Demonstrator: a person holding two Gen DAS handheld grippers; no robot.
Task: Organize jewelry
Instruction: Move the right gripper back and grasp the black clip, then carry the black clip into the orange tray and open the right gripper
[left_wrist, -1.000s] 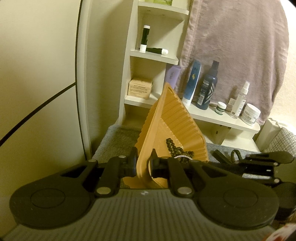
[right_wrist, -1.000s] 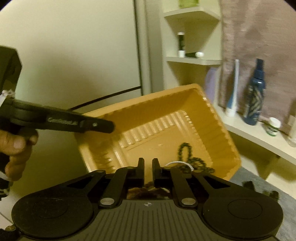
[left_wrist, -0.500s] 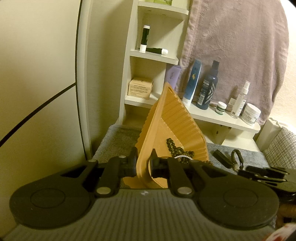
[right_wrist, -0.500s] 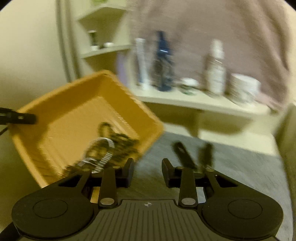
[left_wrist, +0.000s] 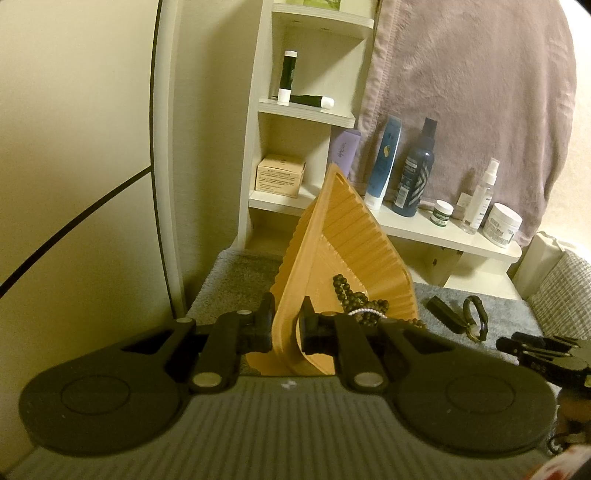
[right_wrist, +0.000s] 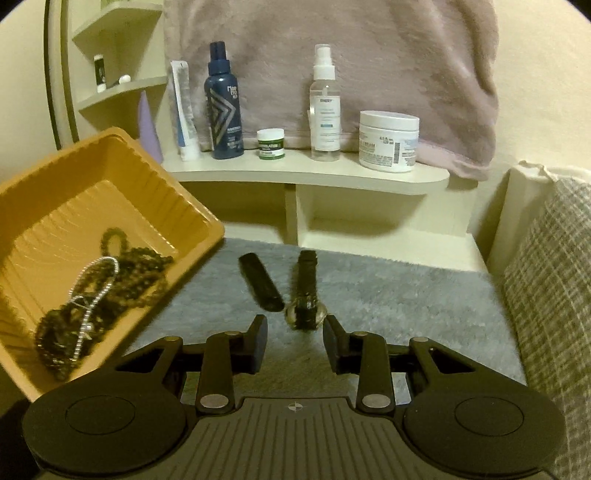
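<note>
In the left view, our left claw (left_wrist: 285, 325) is clamping the tilted tray (left_wrist: 347, 251) wall, beads (left_wrist: 356, 301) lying inside. In the right view, our right claw (right_wrist: 294, 341) is hovering with its jaws parted, having just been opening, above the watch (right_wrist: 306, 295) on the grey mat (right_wrist: 388, 295).

Hidden and cut-off parts

Lower left of the right wrist view, the orange tray (right_wrist: 110, 177) runs off the edge; its beads (right_wrist: 110, 280) are blurred. The watch (right_wrist: 306, 295) face is unreadable.
</note>
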